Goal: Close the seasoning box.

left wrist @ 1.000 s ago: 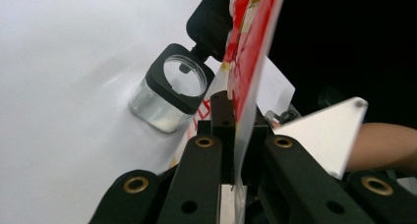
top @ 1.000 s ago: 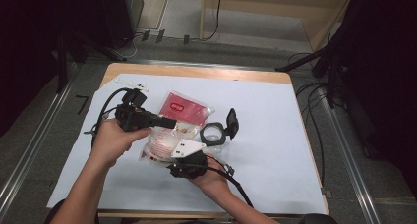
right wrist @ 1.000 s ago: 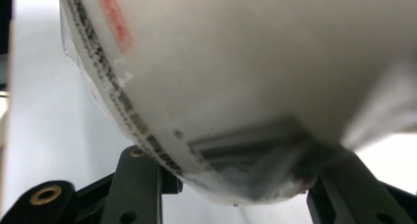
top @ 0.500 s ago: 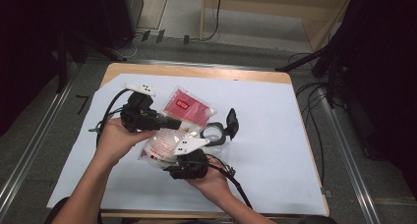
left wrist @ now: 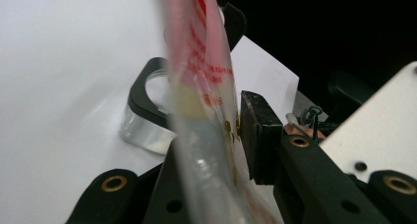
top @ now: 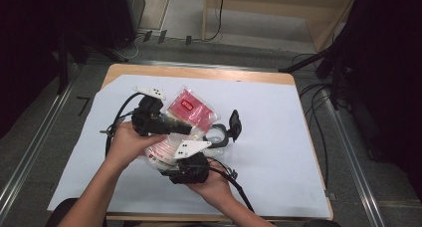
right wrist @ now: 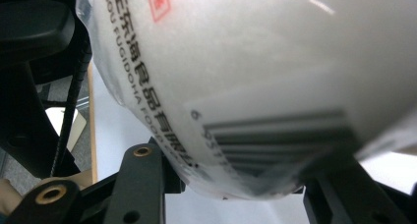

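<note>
Since a second ago the left gripper [top: 191, 131] has slid up and a little toward the table's far edge, and its jaws have just been opening, with the red pouch's [top: 190, 107] clear edge between them. Seen from the left gripper view, that pouch [left wrist: 196, 81] stands edge-on between the jaws, close against the right pad; whether it is pinched I cannot tell. Beyond it a black ring [left wrist: 147, 94] lies on the white sheet [left wrist: 59, 67]. The right gripper [top: 181, 160] sits just below and beside, its jaws part-open around a white bag [right wrist: 255, 71] with a barcode, which bulges over them. The left hand [top: 130, 143] comes in from the lower left, wrist turned so the gripper points right; the right hand [top: 211, 184] cups its gripper from beneath.
</note>
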`<state>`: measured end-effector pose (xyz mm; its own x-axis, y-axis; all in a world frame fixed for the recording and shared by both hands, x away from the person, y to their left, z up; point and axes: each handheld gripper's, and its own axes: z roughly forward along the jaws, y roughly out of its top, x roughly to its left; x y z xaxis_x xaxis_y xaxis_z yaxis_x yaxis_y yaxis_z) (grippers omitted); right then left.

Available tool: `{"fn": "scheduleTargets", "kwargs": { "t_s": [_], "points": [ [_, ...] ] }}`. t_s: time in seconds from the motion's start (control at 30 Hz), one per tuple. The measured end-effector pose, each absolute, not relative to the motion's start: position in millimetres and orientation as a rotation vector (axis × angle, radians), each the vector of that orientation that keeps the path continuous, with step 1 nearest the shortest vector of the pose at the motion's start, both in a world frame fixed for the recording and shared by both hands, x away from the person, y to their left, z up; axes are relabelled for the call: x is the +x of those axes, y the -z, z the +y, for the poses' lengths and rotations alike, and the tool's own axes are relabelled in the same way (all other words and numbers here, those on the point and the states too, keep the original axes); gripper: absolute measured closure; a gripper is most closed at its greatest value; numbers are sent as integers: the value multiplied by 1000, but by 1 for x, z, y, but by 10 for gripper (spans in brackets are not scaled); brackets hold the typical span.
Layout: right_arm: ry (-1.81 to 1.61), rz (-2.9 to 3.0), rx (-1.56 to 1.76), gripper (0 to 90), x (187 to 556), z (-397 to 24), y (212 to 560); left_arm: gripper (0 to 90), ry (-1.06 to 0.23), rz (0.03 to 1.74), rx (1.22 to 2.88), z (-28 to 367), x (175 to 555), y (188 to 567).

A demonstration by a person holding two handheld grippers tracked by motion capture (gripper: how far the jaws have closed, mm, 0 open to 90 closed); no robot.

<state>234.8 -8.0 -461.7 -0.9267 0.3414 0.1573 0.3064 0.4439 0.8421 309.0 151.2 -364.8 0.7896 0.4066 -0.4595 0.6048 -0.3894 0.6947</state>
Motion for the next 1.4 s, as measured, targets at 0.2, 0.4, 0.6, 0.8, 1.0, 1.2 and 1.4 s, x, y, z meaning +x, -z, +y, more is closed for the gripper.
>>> {"fn": "scheduleTargets", "kwargs": {
  "t_s": [0.2,0.4,0.6,0.8,1.0,1.2,1.4],
  "points": [
    [-1499,2642,575,567,230,-4,462,806,343,818,1993,148,311,368],
    [-1447,2650,577,562,226,2,464,796,333,854,2028,144,312,370],
    [-1454,2673,616,601,226,2,467,743,365,905,2027,141,313,373],
    [-1528,2682,689,610,230,-2,472,728,373,948,2004,149,314,369],
    [-1629,2693,739,608,232,-4,473,730,393,962,1981,150,315,370],
    [-1600,2683,767,588,235,-7,470,759,373,979,2015,143,313,372],
    [-1497,2664,652,563,225,0,468,782,341,1019,2013,141,312,369]
  ]
}}
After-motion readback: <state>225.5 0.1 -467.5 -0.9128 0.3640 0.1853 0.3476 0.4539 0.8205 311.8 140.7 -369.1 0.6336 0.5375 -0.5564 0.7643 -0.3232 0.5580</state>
